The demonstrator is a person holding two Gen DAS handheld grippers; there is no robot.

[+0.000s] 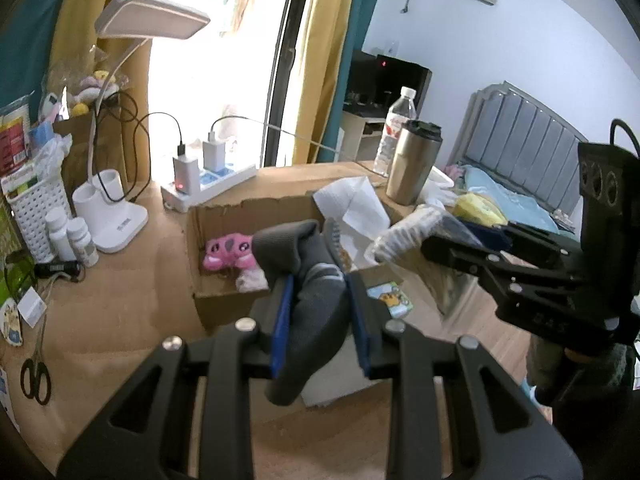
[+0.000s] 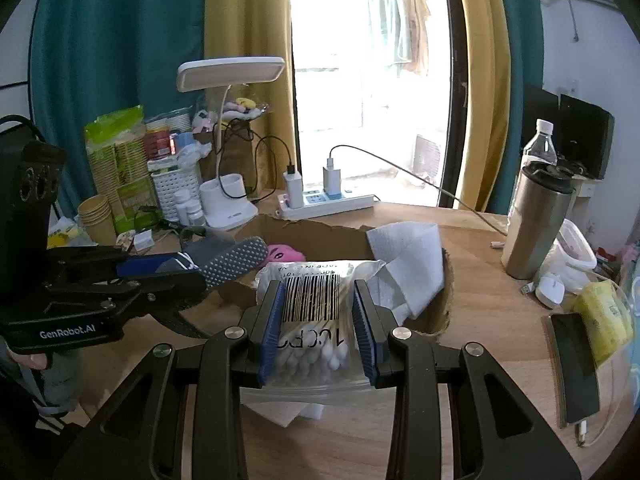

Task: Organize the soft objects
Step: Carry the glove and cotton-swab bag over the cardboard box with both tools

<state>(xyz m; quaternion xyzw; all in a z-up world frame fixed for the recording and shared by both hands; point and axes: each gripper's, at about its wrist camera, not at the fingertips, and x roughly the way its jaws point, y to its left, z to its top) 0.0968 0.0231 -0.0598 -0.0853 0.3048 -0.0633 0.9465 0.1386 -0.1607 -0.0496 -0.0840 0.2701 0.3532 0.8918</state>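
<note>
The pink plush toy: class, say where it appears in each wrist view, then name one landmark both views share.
Left wrist view: the pink plush toy lies left of centre, inside the cardboard box, just left of the grey sock.
Right wrist view: the toy shows near the centre, partly hidden behind the bag of cotton swabs.
Shared landmark: the white desk lamp behind the box.

Daylight blows out the window (image 2: pixel 368 92) in both fisheye views; edges curve, darken, and blur slightly.
</note>
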